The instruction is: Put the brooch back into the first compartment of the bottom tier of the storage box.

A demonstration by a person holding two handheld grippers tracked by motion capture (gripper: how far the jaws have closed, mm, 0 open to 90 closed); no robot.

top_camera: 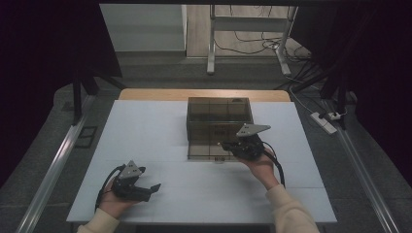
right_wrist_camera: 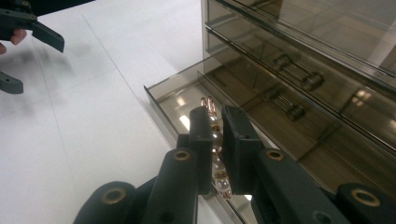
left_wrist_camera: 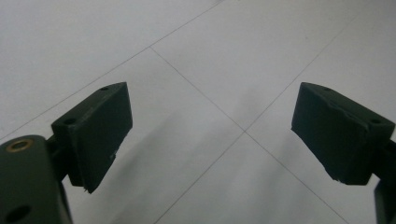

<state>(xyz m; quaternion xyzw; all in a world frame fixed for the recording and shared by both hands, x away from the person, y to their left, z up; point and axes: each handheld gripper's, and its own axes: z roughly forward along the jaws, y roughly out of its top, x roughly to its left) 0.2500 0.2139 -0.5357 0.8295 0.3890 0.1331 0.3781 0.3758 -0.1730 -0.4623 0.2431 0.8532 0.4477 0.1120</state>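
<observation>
Right gripper view has the right gripper [right_wrist_camera: 215, 140] with its jaws squeezed nearly together on a beaded bracelet [right_wrist_camera: 215, 140], pearly beads with coppery links, held right over the pulled-out bottom drawer [right_wrist_camera: 180, 100] of a smoky see-through drawer box [right_wrist_camera: 299, 60]. From the high view that box [top_camera: 219, 127] sits mid-table on the white table [top_camera: 145, 131], with the right gripper [top_camera: 233, 145] at its front right corner. The left gripper [left_wrist_camera: 210, 135] is well off to the near left [top_camera: 151, 189], jaws spread wide with nothing between them, just hanging low over bare table.
</observation>
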